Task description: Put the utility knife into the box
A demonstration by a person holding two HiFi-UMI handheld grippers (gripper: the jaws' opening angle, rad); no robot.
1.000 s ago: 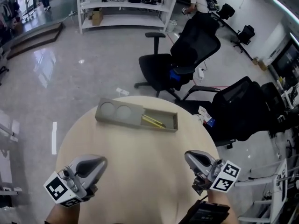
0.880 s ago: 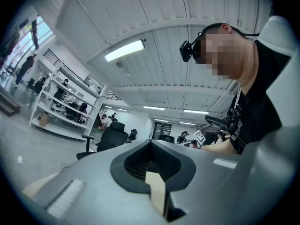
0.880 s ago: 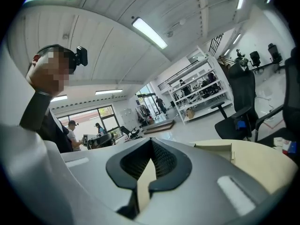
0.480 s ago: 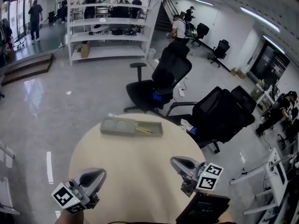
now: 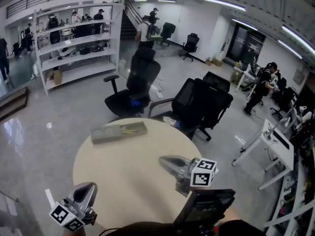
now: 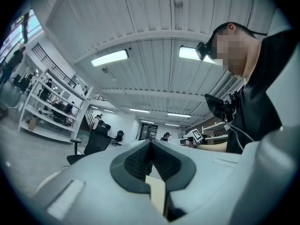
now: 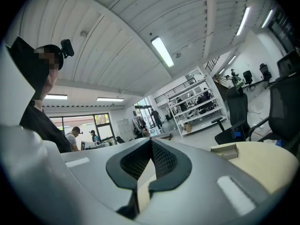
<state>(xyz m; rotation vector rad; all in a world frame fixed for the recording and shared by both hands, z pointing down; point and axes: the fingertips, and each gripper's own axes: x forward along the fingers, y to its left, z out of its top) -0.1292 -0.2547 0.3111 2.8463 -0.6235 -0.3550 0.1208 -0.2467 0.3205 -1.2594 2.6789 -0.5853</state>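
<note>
The left gripper [image 5: 91, 185] is held low at the near-left rim of the table, nose tipped upward. Its jaws are seen pressed together, and nothing is gripped. The right gripper [image 5: 163, 159] is carried further in over the tabletop, nose pointed left and away. Its jaws are likewise fully closed and empty. Ceiling lights fill much of both gripper views, so both tools are angled up.

Between the grippers and the far side, the round table [image 5: 129, 178] is left bare, and wide room is offered across it. At the far edge the box [image 5: 118, 132] is laid along the rim, well apart from both grippers. The utility knife [image 5: 129, 131] is made out as a yellow strip inside the box's open right part.

Just beyond that rim two black office chairs [image 5: 132, 90] are parked close, and white shelving [image 5: 74, 43] is seen further back.

Against a second ago, the head view has been raised and the box is shown smaller and further off. The left gripper has been dropped toward the bottom corner, while the knife is unchanged in the box.
</note>
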